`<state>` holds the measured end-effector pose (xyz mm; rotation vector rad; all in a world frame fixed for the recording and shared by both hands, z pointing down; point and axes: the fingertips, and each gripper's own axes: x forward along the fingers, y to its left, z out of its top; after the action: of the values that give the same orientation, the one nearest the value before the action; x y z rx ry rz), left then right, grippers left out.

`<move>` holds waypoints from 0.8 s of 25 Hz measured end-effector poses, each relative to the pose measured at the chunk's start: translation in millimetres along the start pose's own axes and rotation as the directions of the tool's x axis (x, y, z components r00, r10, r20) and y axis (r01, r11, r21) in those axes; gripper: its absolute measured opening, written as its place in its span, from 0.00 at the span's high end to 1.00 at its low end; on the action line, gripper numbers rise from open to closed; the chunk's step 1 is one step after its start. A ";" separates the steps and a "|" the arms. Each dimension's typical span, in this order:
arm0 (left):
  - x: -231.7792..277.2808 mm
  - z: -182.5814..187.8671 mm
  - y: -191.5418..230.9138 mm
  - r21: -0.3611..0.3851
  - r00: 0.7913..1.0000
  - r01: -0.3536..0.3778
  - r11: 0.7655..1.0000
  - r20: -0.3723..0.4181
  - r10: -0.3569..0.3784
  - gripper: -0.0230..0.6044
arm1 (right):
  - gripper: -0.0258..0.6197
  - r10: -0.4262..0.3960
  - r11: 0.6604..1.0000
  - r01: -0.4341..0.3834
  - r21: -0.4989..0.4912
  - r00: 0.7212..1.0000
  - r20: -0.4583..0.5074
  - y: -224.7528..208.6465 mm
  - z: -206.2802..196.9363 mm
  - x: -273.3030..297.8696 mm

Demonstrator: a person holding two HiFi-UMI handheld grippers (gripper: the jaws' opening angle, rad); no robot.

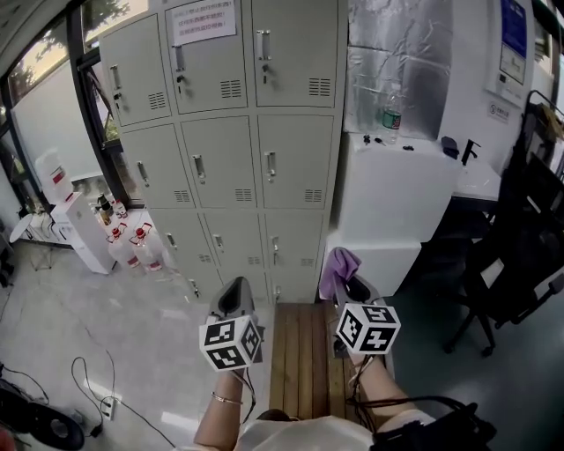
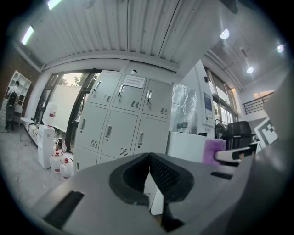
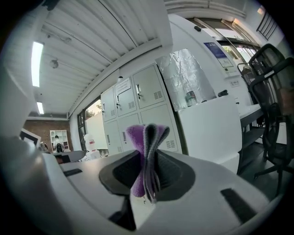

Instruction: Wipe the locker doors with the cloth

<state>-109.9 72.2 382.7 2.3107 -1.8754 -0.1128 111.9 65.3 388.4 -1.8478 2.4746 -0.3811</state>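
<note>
Ahead of both claws, I had the locker doors (image 1: 220, 150) standing grey and shut, rows of them, above a pale tiled floor (image 1: 106, 326). To their right sat a white desk (image 1: 397, 189) with a water bottle (image 1: 391, 113) on top, foil sheeting behind it and a black chair (image 1: 520, 238) cut off at the frame edge. Jugs (image 1: 132, 247) stood on the floor by the window.

The left claw (image 1: 236, 295) had its jaws pressed together, nothing between them. The right claw (image 1: 352, 284) was clamped on the purple cloth (image 1: 339, 262), folds bunching above the jaws, well short of the doors. A slatted wooden bench (image 1: 304, 352) lay below, between the two. The bottom doors were partly hidden behind the claws, and I couldn't read the notice (image 1: 204, 19) up top.
</note>
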 end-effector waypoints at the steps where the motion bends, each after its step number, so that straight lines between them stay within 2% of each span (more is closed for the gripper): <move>1: 7.8 -1.8 1.1 -0.002 1.000 -0.003 1.000 -0.006 0.003 0.95 | 0.84 -0.001 1.000 0.001 0.007 1.000 -0.004 -5.1 -1.6 7.0; 10: 92.1 -4.7 8.3 -0.002 1.000 0.016 1.000 -0.012 -0.017 0.95 | 0.84 -0.011 1.000 0.011 0.018 1.000 -0.020 -37.1 -2.6 76.6; 16: 167.8 4.7 27.5 -0.021 0.999 0.033 0.999 0.004 -0.033 0.95 | 0.84 -0.015 1.000 0.015 -0.003 1.000 0.000 -46.5 17.3 146.6; 20: 225.6 25.3 41.5 -0.015 0.998 0.050 0.999 0.024 -0.050 0.95 | 0.84 -0.023 0.999 0.023 -0.024 1.000 0.013 -53.7 40.5 199.8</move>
<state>-106.8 -158.4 374.9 2.3563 -1.8211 -0.1607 110.4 -145.4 384.9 -1.8833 2.4628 -0.3401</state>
